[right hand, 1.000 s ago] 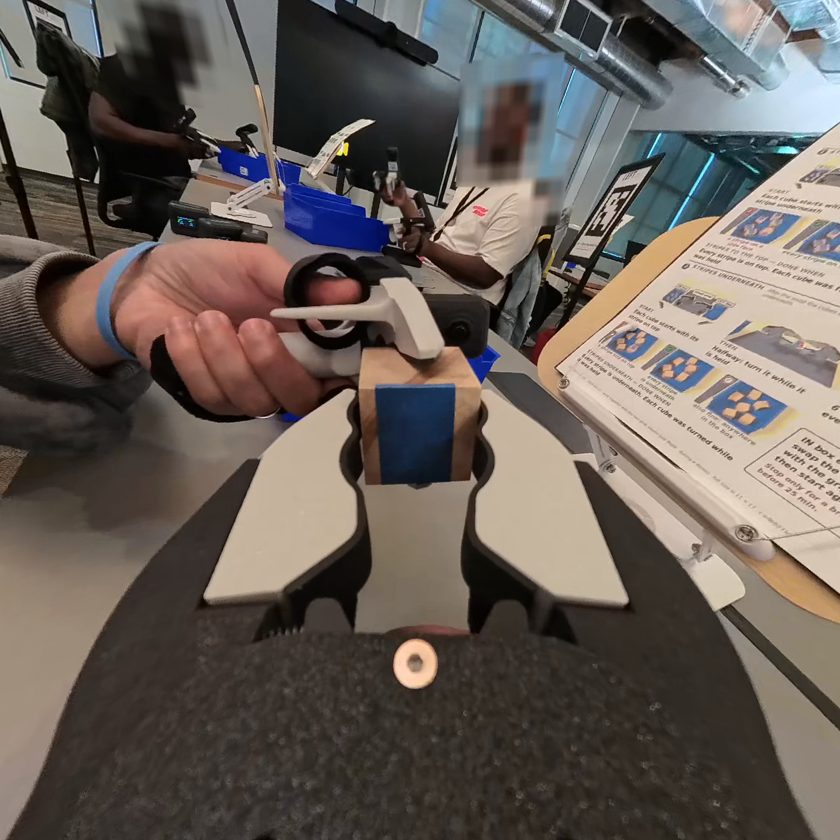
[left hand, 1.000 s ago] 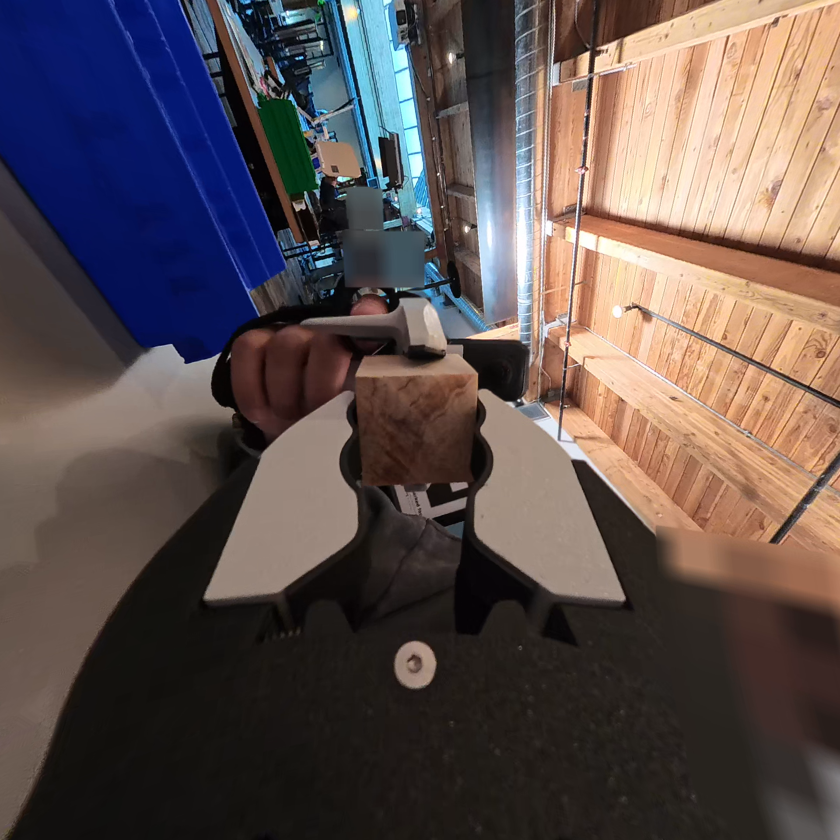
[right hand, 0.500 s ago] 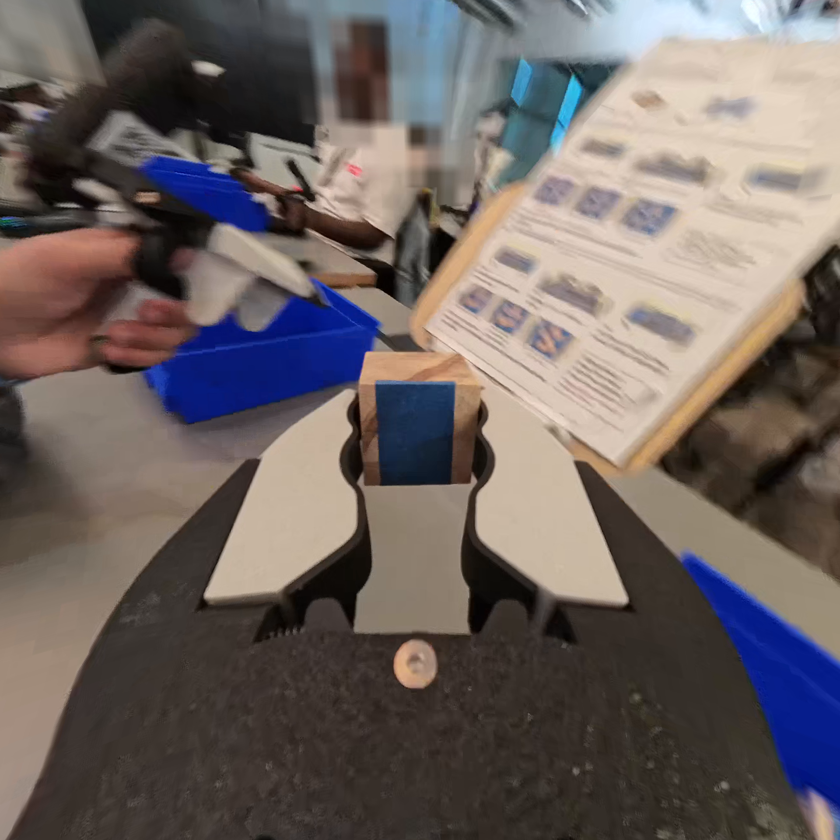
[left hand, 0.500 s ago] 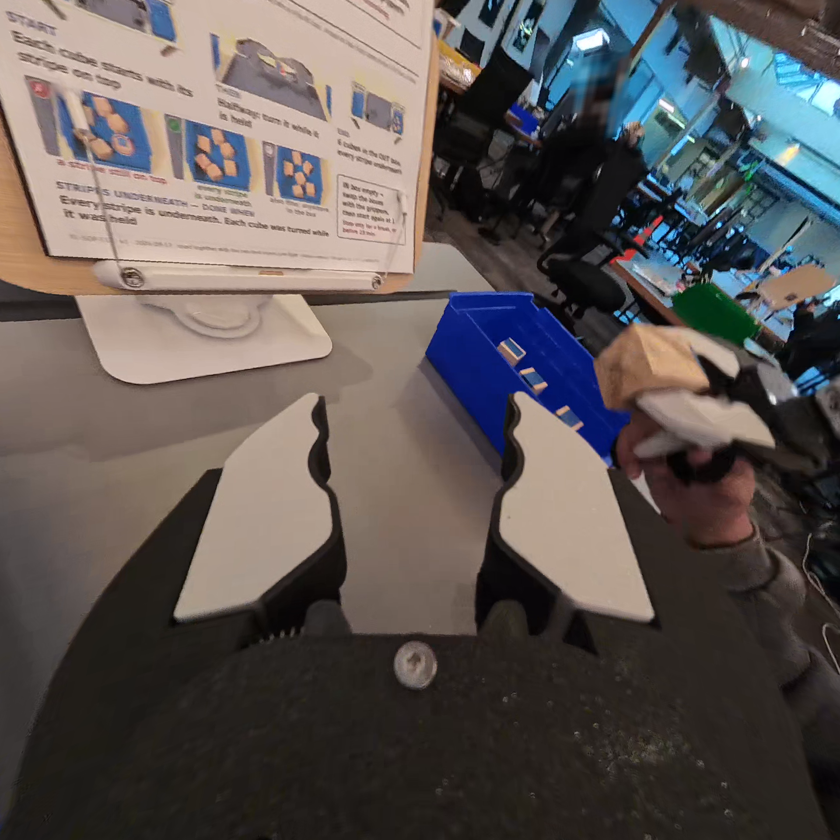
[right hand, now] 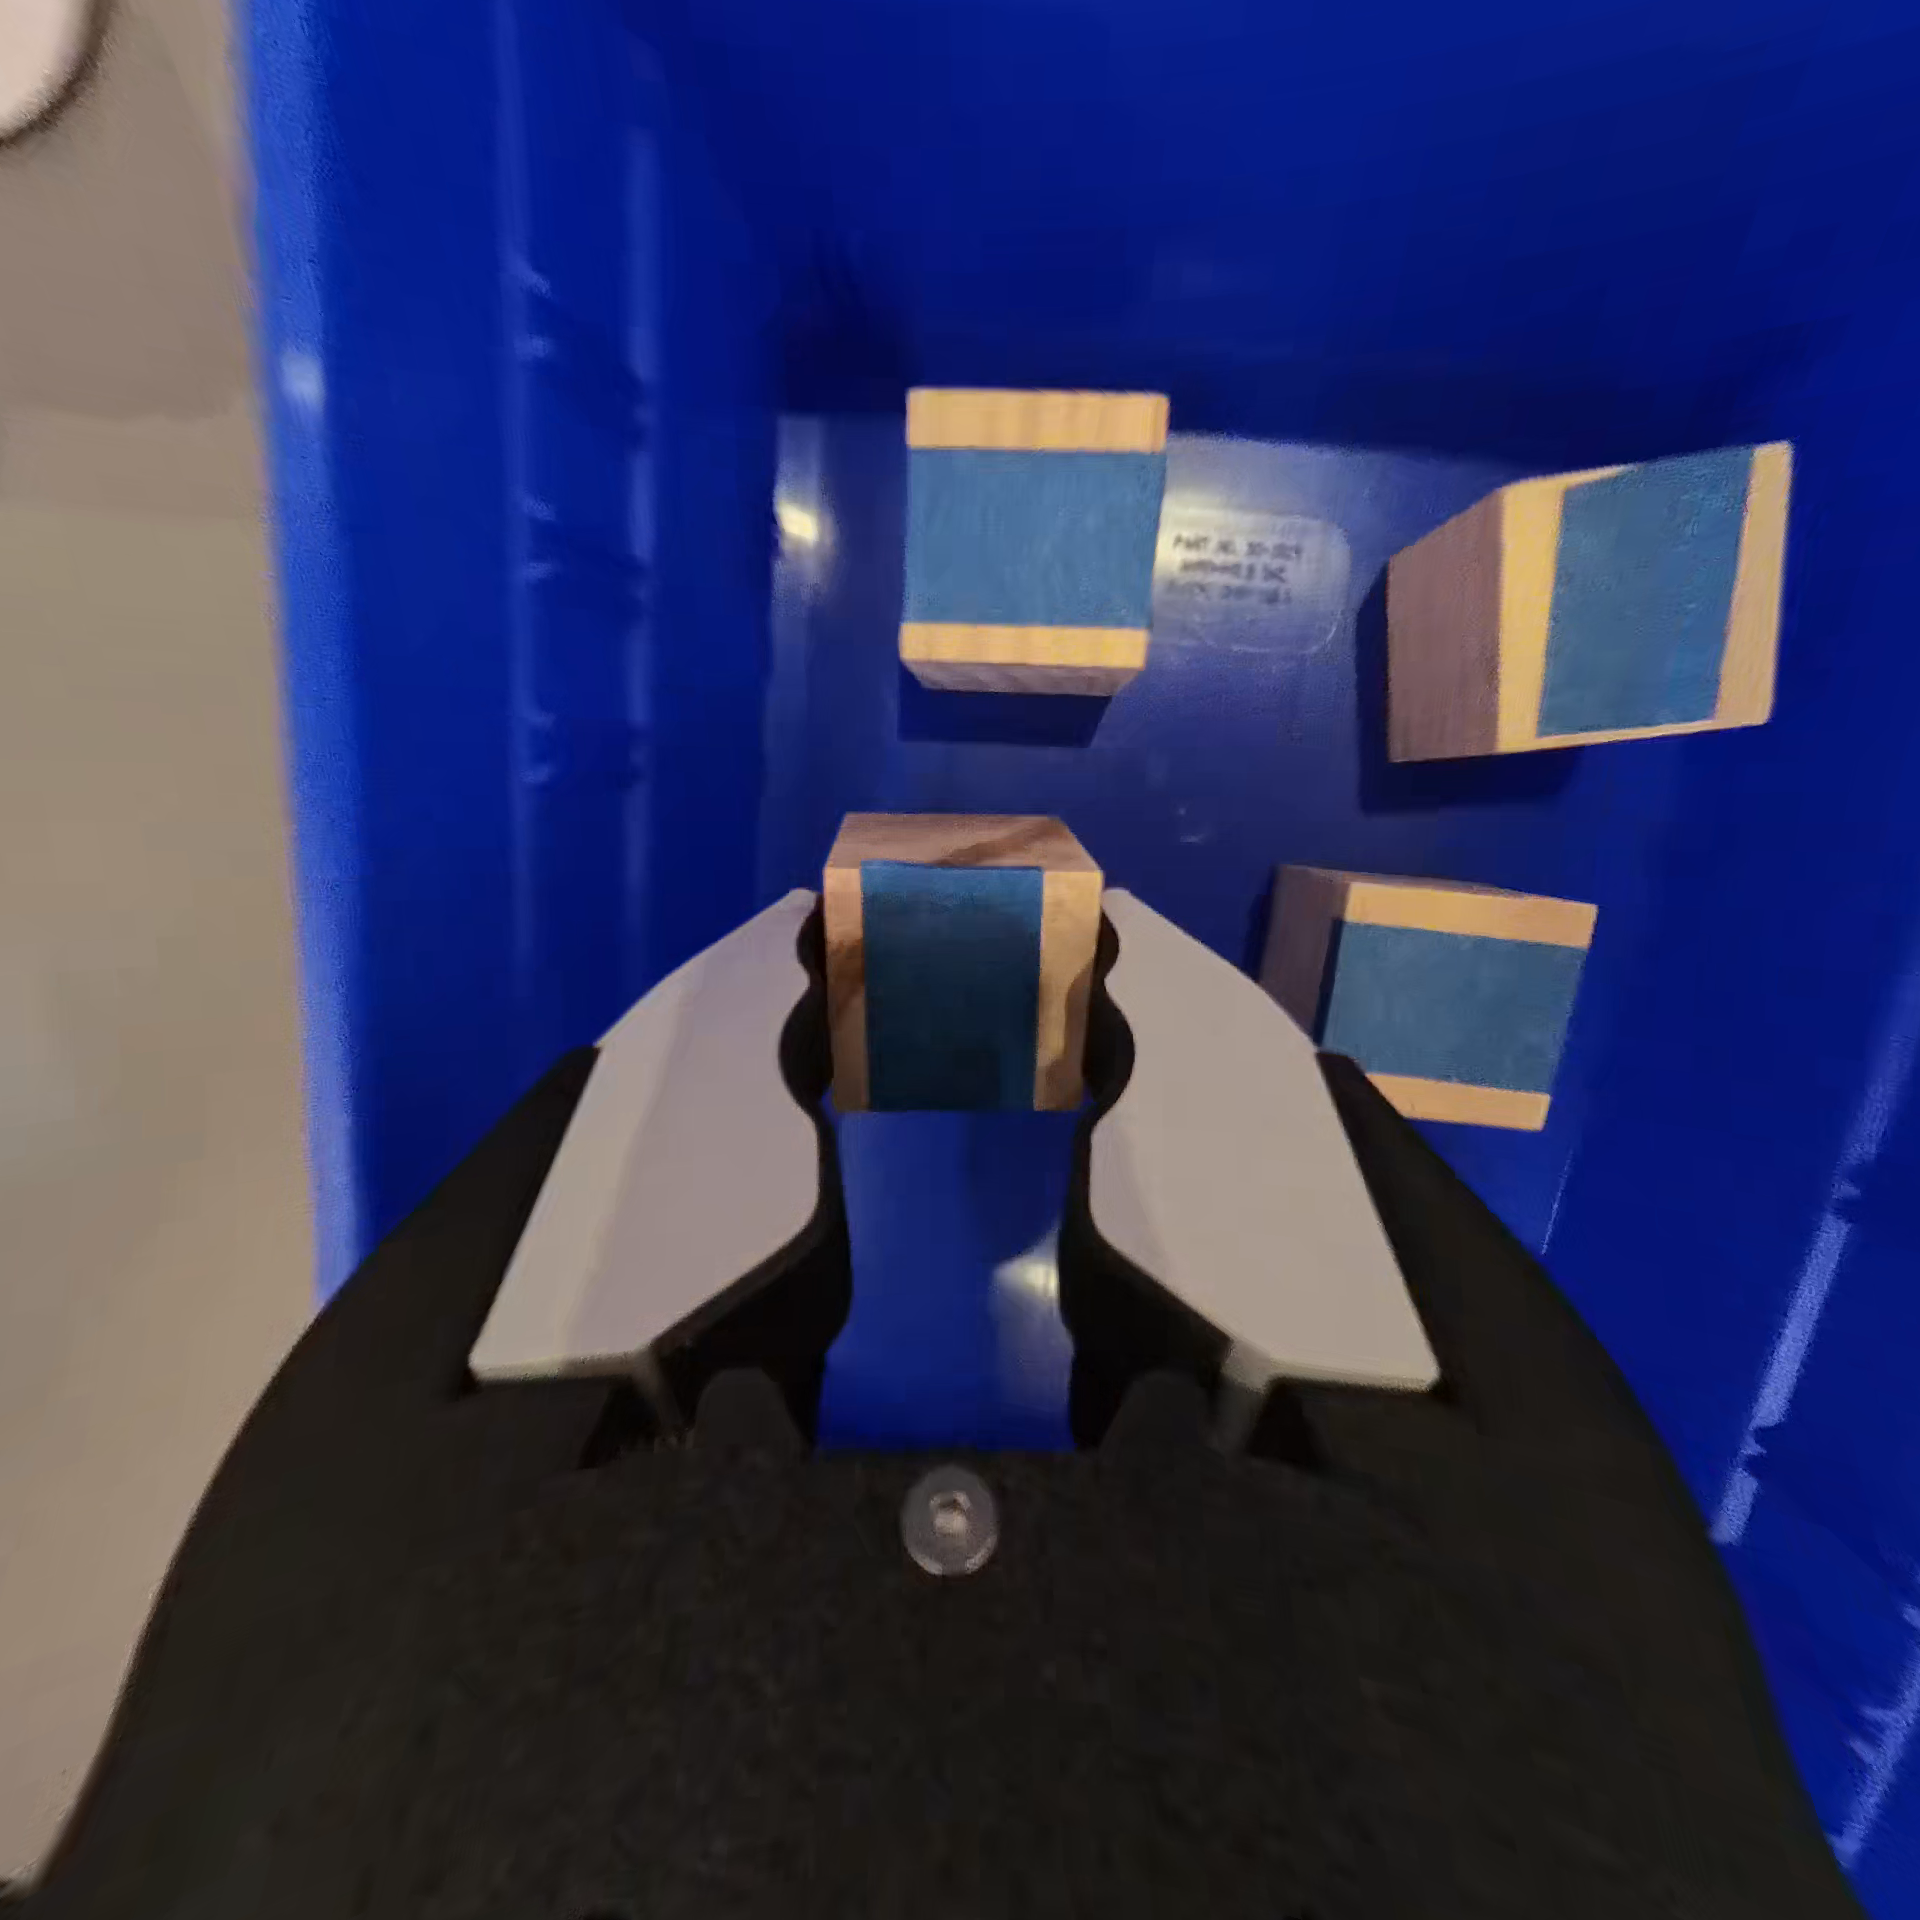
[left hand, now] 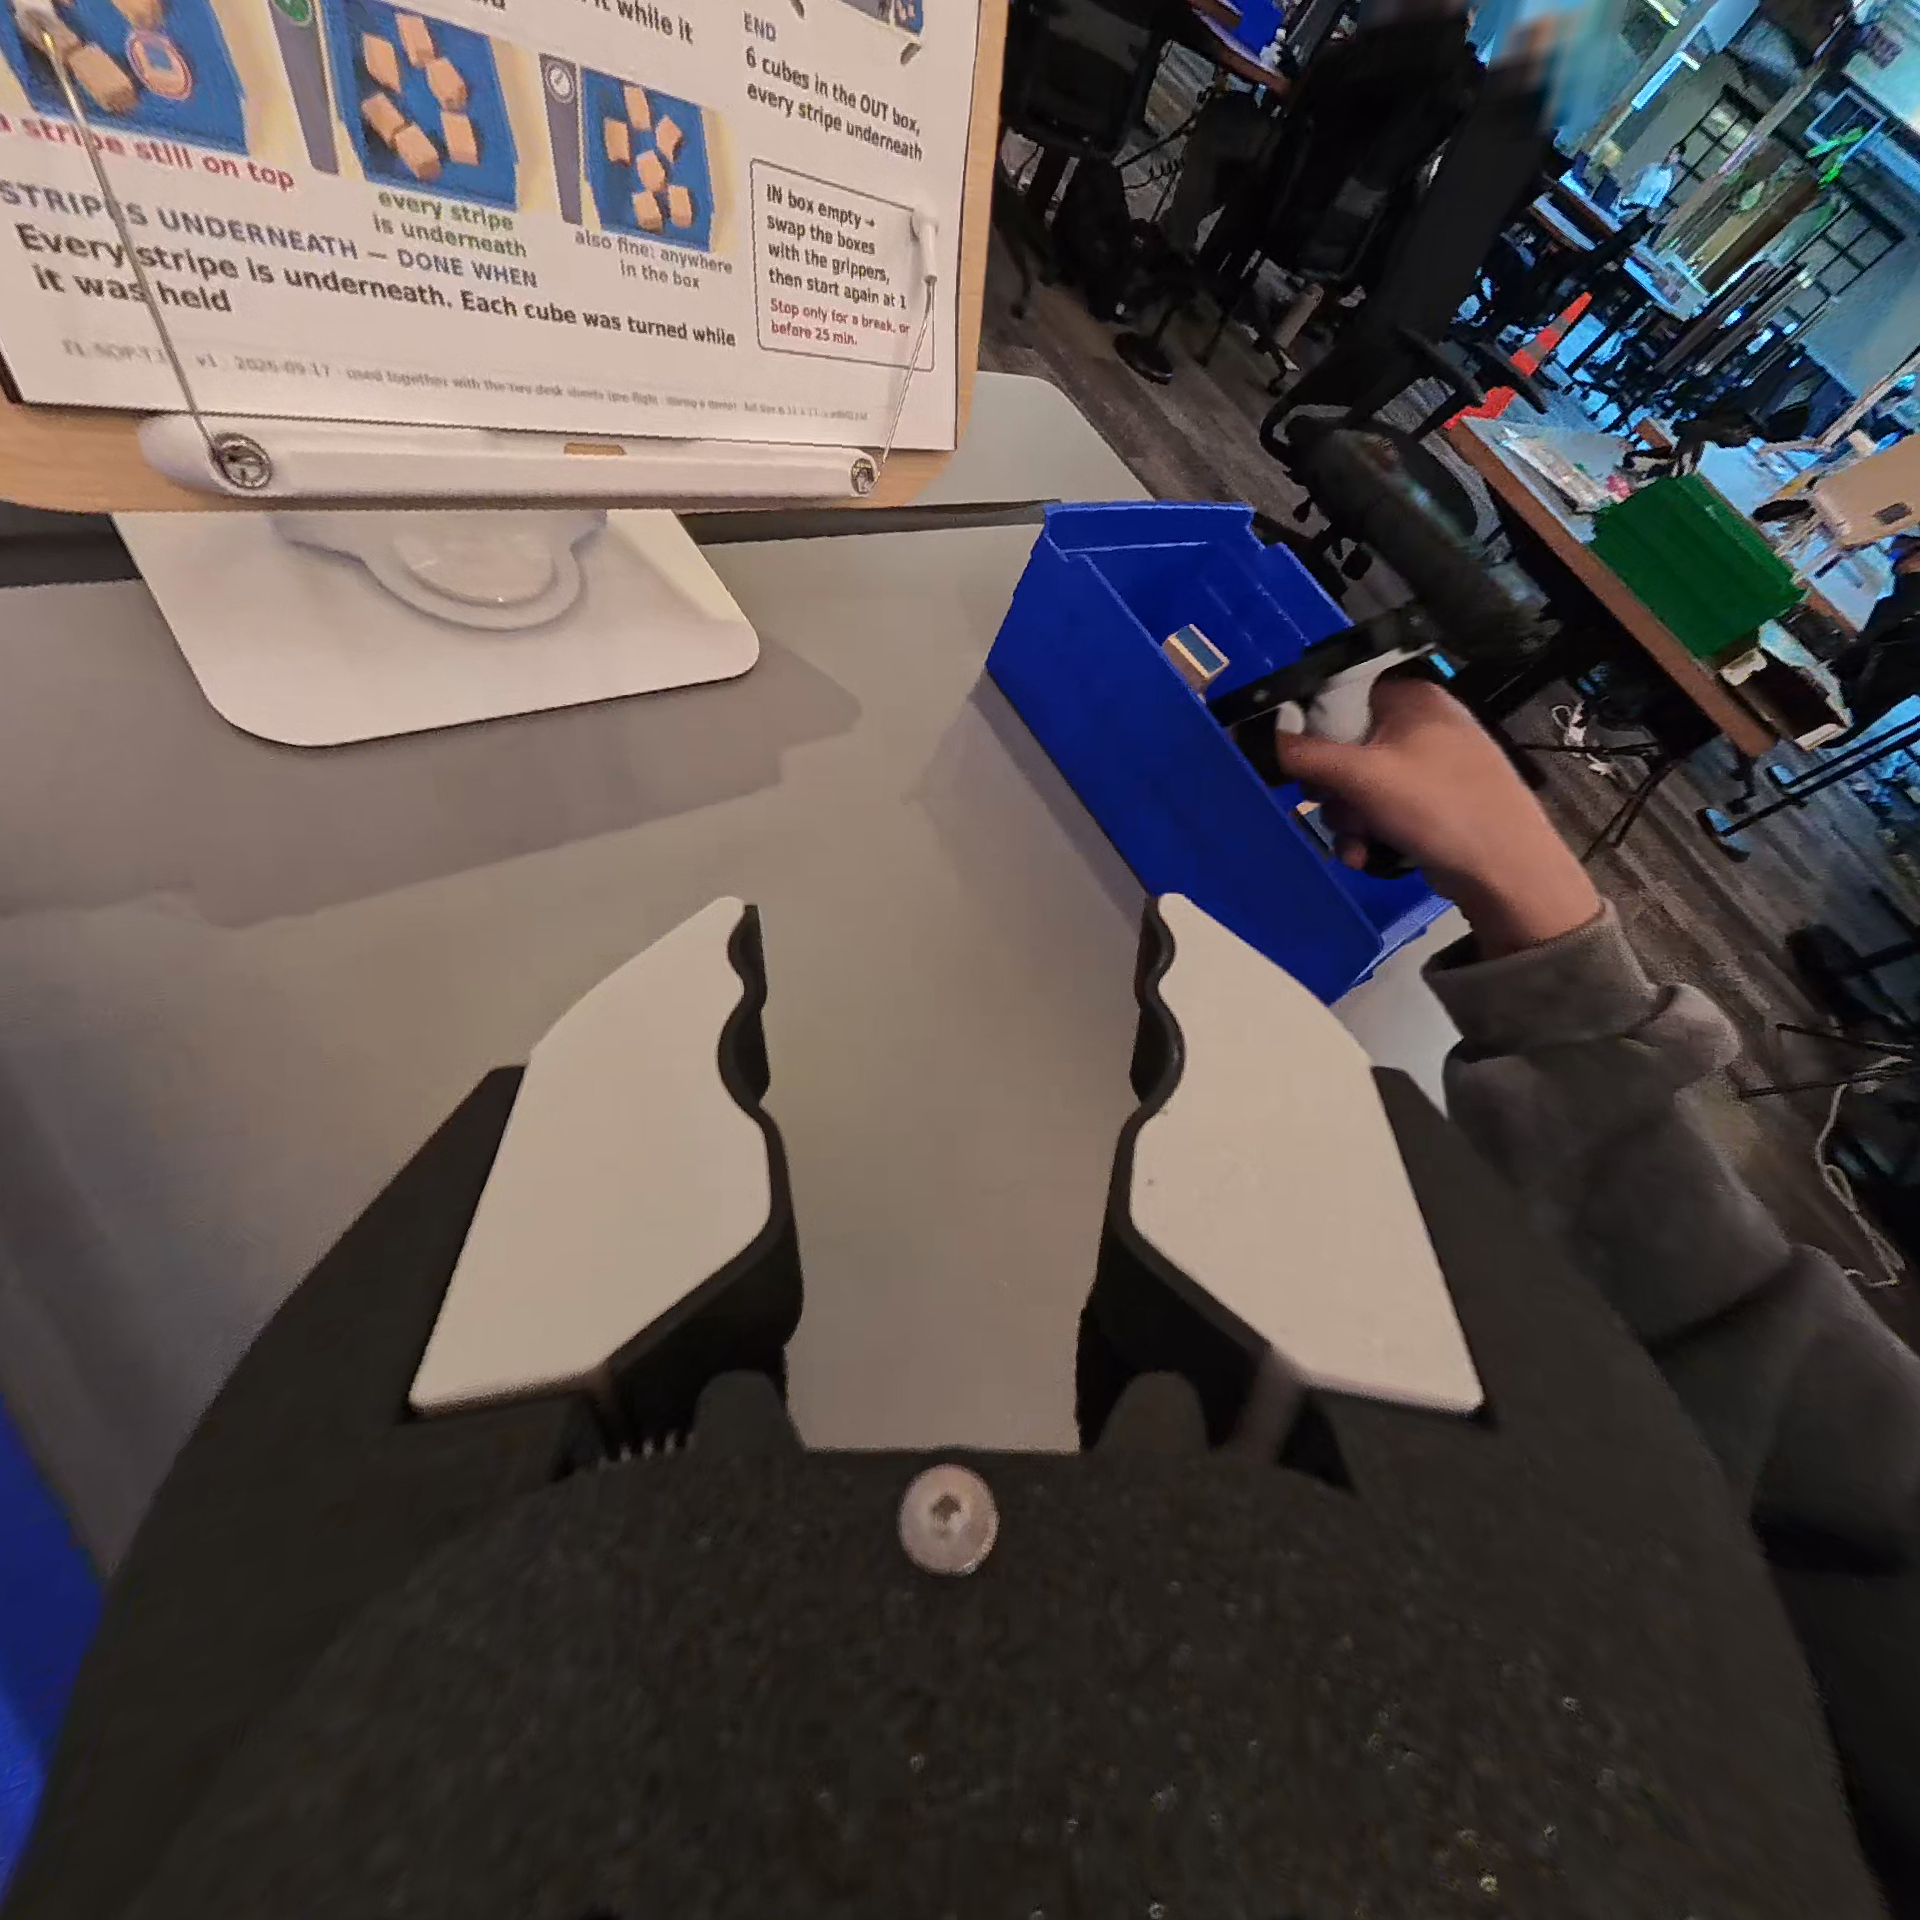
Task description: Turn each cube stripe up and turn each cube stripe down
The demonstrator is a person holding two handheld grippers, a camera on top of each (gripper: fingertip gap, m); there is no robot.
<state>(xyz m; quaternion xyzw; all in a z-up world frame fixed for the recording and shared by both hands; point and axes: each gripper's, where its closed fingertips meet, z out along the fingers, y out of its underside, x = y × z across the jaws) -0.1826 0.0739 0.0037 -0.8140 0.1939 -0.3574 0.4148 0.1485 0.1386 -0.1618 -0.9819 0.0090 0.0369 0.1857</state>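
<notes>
A big white paper sheet (left hand: 488,208) with small pictures and lines of black, green and red words stands clipped on a light wooden board (left hand: 982,260) at the back of the grey table (left hand: 416,883). Inside the blue plastic box (right hand: 623,520), a small clear sticker (right hand: 1247,592) with tiny blurry words sits on the floor between the wooden cubes.
</notes>
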